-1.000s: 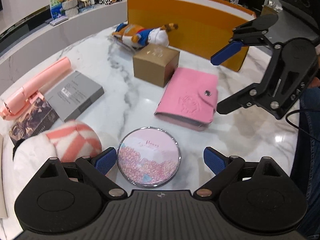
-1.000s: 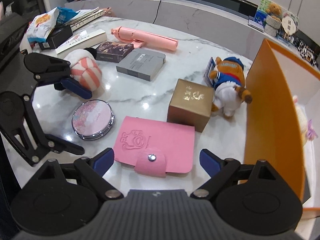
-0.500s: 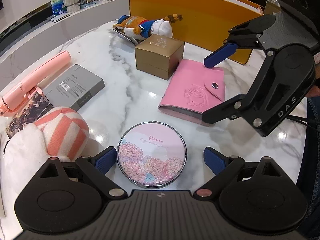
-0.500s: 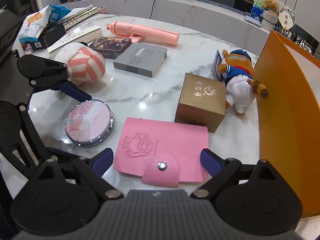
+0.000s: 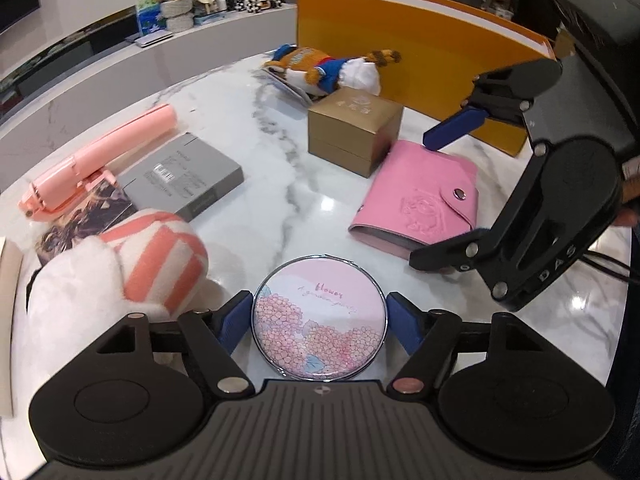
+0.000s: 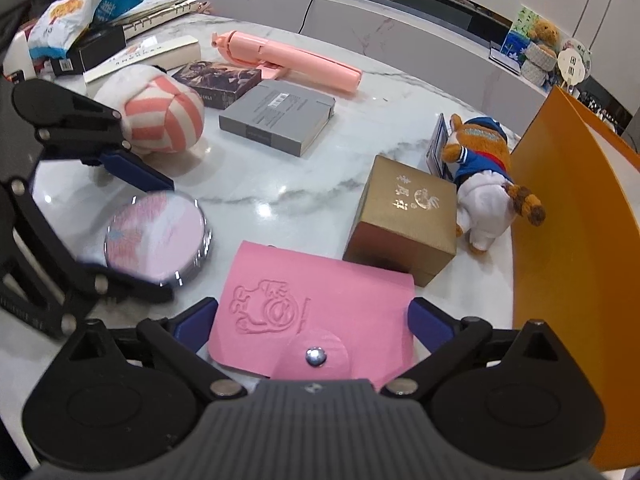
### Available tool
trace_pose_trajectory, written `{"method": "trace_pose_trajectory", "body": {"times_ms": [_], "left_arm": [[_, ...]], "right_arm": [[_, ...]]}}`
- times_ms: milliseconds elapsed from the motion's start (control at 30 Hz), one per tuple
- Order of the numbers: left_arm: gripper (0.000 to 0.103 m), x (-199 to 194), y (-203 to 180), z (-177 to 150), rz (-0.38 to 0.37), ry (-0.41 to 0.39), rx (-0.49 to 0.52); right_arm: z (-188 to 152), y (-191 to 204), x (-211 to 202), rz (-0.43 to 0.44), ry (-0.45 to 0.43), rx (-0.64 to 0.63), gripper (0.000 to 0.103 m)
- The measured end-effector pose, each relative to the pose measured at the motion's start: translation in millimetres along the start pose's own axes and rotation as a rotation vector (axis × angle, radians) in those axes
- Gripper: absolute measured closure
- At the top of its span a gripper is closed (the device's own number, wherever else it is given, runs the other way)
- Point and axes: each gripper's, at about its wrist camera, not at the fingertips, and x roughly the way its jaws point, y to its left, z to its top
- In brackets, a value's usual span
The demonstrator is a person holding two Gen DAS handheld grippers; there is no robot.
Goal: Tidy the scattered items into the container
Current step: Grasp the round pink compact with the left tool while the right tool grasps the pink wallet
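Both tongs point down at the white marble table (image 5: 304,184). Left tongs (image 5: 319,322) are closing on the round mirror (image 5: 319,320) with pink flowers on its lid; the blue pads (image 5: 234,322) sit right at its two sides, and it looks like they touch it, though the mirror lies on the table. Right tongs (image 6: 314,324) are opening wide, and the pink wallet (image 6: 312,316) lies flat between the blue pads (image 6: 196,324), with a little gap on each side, so nothing is squeezed there. From the left tongs, the right tongs (image 5: 452,196) reach in from the right side, over the pink wallet (image 5: 420,204). Just past the wallet stands a gold box (image 6: 404,218), and behind that lies a small toy dog (image 6: 484,176) in a blue shirt, close to the big orange box (image 6: 576,216) on the far right. To the left of the left tongs sits a soft ball (image 5: 156,256) with pink and white stripes. Farther out are a grey box (image 5: 188,178), a dark picture box (image 6: 218,82) and a long pink stick (image 6: 288,62). Past these, a snack bag (image 6: 68,24) and some papers sit at the table's far edge.
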Motion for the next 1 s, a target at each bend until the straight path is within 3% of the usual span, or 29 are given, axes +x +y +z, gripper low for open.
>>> {"method": "trace_pose_trajectory", "body": {"times_ms": [400,633,1000], "left_arm": [[0.019,-8.5,-1.1,-11.4,0.029,-0.009,-0.043],[0.019,-18.3,-2.3,-23.0,0.041,-0.019,-0.075],[0.018,-19.9,-2.7,-24.5,0.043,-0.016,-0.076]], "right_arm": [[-5.0,5.7,-0.5,-0.041,-0.02,0.001,0.001],[-18.7,4.0,-3.4,-0.043,-0.1,0.026,0.001],[-7.9,-5.8,5.0,-0.033,-0.072,0.046,0.0]]}}
